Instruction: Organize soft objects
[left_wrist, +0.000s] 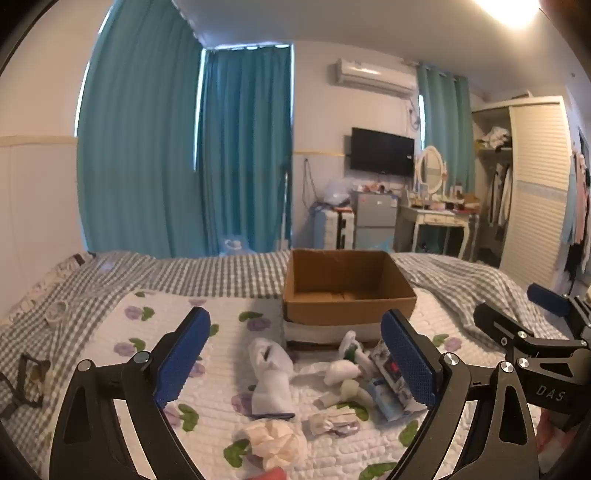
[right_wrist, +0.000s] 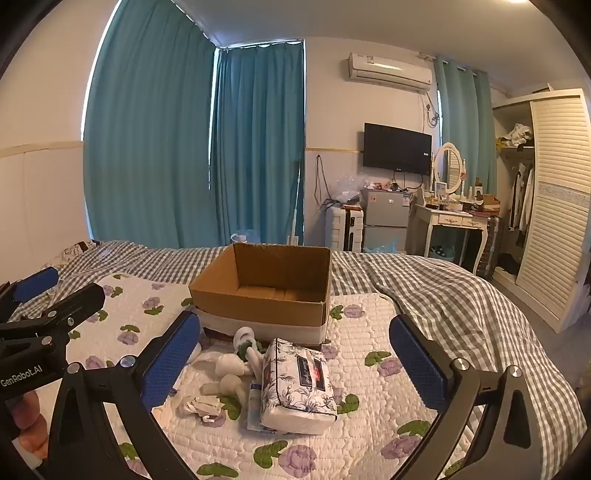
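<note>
An open, empty cardboard box (left_wrist: 347, 284) (right_wrist: 266, 282) stands on the flowered quilt. In front of it lies a heap of soft things: a white sock (left_wrist: 271, 376), a crumpled tissue wad (left_wrist: 275, 441), a white plush toy with green parts (left_wrist: 349, 363) (right_wrist: 240, 356), a floral tissue pack (right_wrist: 297, 386) (left_wrist: 391, 373), a small blue pack (left_wrist: 384, 400) and a small white cloth (left_wrist: 328, 422) (right_wrist: 199, 406). My left gripper (left_wrist: 295, 362) is open above the heap, holding nothing. My right gripper (right_wrist: 295, 363) is open above the tissue pack, holding nothing.
The flowered quilt (right_wrist: 369, 424) lies on a grey checked bedspread (right_wrist: 443, 295). A tape roll (left_wrist: 57, 310) and a dark frame-like object (left_wrist: 27, 380) lie at the left. Teal curtains, a fridge, a dressing table and a wardrobe stand beyond the bed.
</note>
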